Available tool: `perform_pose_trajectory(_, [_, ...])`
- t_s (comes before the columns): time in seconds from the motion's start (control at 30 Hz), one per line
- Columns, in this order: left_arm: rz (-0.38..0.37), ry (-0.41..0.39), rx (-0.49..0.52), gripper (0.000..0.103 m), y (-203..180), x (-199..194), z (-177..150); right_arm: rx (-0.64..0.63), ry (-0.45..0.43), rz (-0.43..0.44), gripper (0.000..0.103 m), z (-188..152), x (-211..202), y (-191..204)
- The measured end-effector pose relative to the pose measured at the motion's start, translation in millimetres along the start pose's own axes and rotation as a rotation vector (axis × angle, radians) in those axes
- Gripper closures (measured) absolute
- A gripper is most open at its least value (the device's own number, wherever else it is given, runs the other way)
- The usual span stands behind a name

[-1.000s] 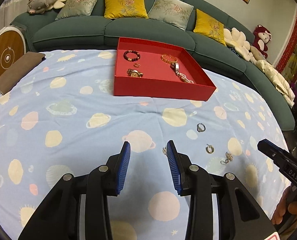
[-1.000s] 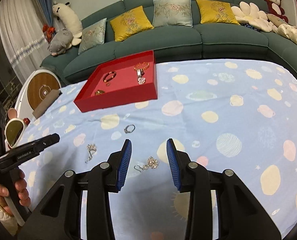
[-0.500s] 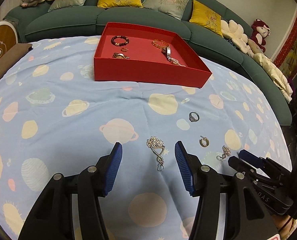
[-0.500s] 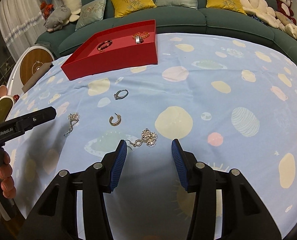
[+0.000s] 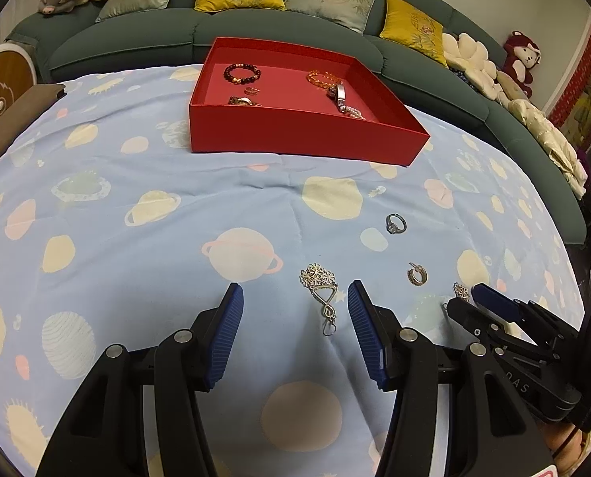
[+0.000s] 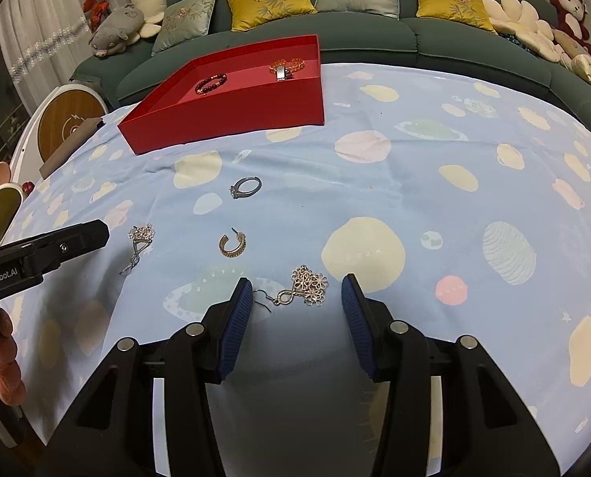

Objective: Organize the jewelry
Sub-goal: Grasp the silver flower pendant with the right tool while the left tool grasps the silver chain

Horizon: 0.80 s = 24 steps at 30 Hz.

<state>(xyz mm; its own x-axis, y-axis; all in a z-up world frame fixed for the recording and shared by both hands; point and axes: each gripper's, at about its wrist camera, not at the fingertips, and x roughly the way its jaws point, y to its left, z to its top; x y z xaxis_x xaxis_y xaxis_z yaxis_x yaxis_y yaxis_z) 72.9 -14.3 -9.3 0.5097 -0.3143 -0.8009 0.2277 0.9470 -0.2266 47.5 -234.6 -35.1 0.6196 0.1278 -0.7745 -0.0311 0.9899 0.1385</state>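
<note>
Nearest, the left gripper [image 5: 293, 298] stands open over the planet-printed blue cloth [image 5: 136, 278], its blue ribbed pads either side of a silver flower-cluster drop earring [image 5: 320, 290] without touching it; nothing is held. The right gripper [image 6: 295, 290] is likewise open and empty, straddling the matching flower-cluster earring [image 6: 305, 288], so each hand seems lined up to pinch one of the pair. Between them, a little farther out, lie a gold hoop earring [image 6: 232, 243] and a silver stone-set ring [image 6: 247, 187], both loose on the cloth. Beyond, the shallow red cardboard tray [image 5: 295, 139] already holds a dark beaded bracelet [image 5: 242, 73] and an amber bead bracelet [image 5: 322, 78], presumably the collecting place.
</note>
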Motion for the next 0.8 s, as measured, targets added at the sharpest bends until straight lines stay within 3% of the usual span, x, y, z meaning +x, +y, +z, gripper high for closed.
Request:
perform_pose_trajectory(0.17, [0.005,0.011,0.010,0.051,0,4,-2,-0.023,0.001,-0.005,0.058,2,2,4])
perform_pose_trajectory(0.57, [0.010,0.028,0.045,0.051,-12,15,-8,-0.040,0.002,-0.025,0.092,2,2,2])
perform_pose_trajectory(0.8, [0.019,0.030,0.054,0.051,-16,21,-8,-0.016,0.010,0.008,0.094,3,2,-4])
